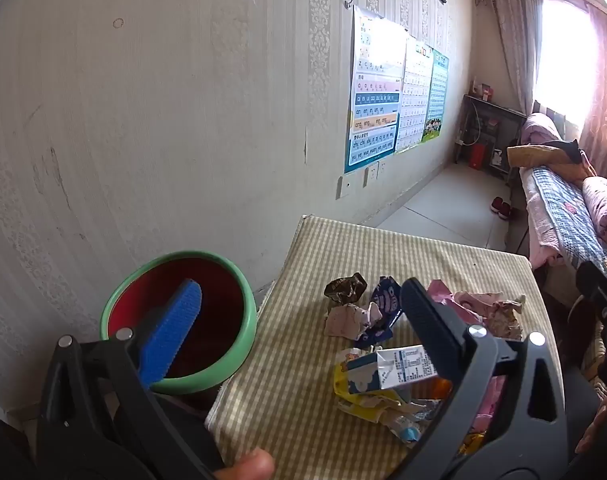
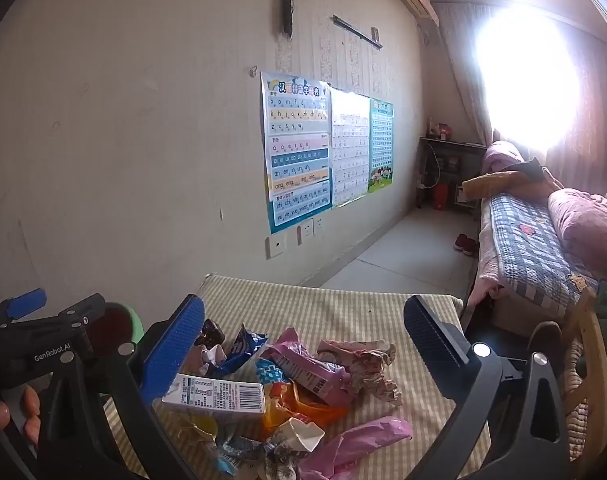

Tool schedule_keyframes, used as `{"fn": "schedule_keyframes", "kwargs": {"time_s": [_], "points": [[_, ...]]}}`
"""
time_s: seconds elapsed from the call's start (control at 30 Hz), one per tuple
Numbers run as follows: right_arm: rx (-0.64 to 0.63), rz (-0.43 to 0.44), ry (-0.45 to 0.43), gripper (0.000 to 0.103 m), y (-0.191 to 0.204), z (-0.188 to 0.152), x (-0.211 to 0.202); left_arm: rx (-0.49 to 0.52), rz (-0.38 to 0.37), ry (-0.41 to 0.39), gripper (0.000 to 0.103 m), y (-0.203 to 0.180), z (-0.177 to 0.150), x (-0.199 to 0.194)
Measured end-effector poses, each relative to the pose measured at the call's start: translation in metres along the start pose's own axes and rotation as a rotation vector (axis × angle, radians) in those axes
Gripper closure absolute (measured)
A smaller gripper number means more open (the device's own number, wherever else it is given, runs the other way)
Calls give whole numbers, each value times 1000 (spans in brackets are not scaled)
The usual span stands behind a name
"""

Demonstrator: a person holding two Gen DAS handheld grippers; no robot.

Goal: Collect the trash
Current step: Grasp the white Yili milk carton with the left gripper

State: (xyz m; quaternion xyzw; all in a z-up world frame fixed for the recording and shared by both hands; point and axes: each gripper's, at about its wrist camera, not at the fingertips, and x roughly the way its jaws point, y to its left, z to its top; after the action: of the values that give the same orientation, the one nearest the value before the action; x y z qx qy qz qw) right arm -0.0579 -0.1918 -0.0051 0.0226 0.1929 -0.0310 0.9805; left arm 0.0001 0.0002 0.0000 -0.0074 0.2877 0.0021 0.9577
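Observation:
A pile of trash lies on the checked table [image 1: 303, 400]: a white carton [image 1: 399, 368], crumpled pink wrappers [image 1: 487, 308], a blue wrapper [image 1: 387, 296] and a dark wrapper [image 1: 345, 290]. A red bin with a green rim [image 1: 175, 320] stands at the table's left edge. My left gripper [image 1: 299, 300] is open and empty, its left finger over the bin and its right finger over the pile. My right gripper [image 2: 303, 316] is open and empty above the pile, with the carton [image 2: 215, 396], a pink wrapper [image 2: 307, 372] and a pink bag [image 2: 359, 444] below it.
A wall with posters [image 1: 375, 92] runs along the left. A bed [image 1: 563, 208] stands to the right, with a wooden chair [image 2: 583, 360] near the table's right edge. The left gripper's body [image 2: 35, 344] shows at the left of the right wrist view.

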Motion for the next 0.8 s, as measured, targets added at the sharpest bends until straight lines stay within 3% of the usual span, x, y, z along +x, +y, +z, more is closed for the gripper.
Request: {"fn": "schedule_keyframes", "kwargs": {"time_s": [0.8], "points": [[3,12,26,7,1,-6,2,17,17,-63,5,5,-3,-7]]}}
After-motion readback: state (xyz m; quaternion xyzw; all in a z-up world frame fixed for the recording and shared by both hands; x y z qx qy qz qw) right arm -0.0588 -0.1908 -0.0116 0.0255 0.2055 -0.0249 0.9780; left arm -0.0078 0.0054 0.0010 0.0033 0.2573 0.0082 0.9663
